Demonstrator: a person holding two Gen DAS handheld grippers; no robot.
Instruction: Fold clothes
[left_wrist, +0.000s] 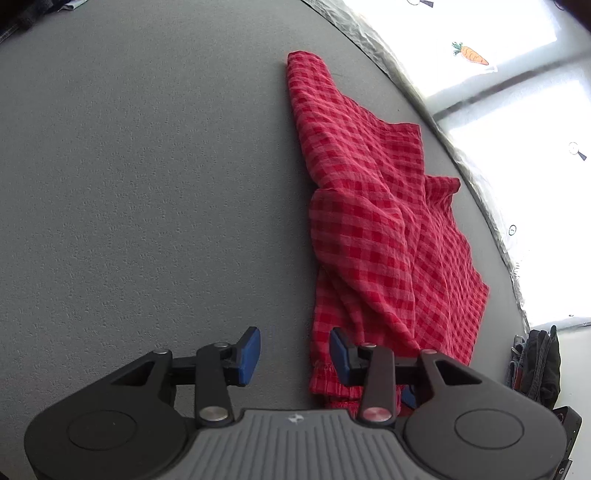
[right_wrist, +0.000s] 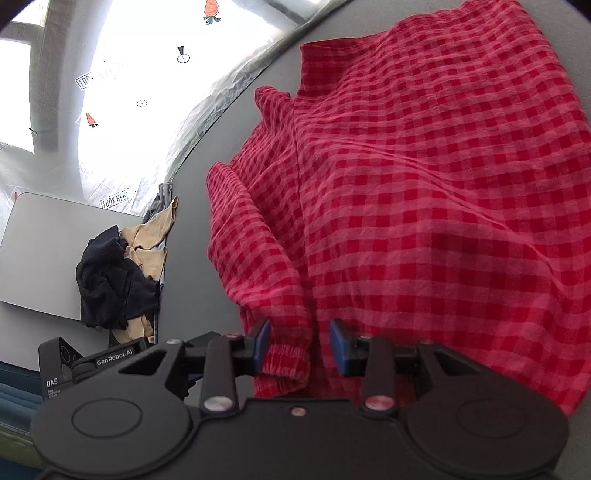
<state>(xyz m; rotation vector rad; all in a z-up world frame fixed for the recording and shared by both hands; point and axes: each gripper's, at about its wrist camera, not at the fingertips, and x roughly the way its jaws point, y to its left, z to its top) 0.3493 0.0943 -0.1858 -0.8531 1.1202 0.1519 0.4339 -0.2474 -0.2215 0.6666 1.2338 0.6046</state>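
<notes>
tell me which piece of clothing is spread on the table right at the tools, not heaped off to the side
The red checked garment, spread on the grey table at both open tools. The dark garment and tan garment sit bunched in a heap at the table's edge.

Right tool (right_wrist: 300, 345) straddles, unclosed, the red checked garment's (right_wrist: 424, 192) elastic waistband (right_wrist: 286, 356).

Strong light floods in from the blown-out white floor (left_wrist: 517, 118) beyond the desk's (left_wrist: 147, 184) far-right edge, washing out detail there. The desk is evenly lit with soft shadows. Fisheye distortion bends every edge; focus stays fairly sharp.
</notes>
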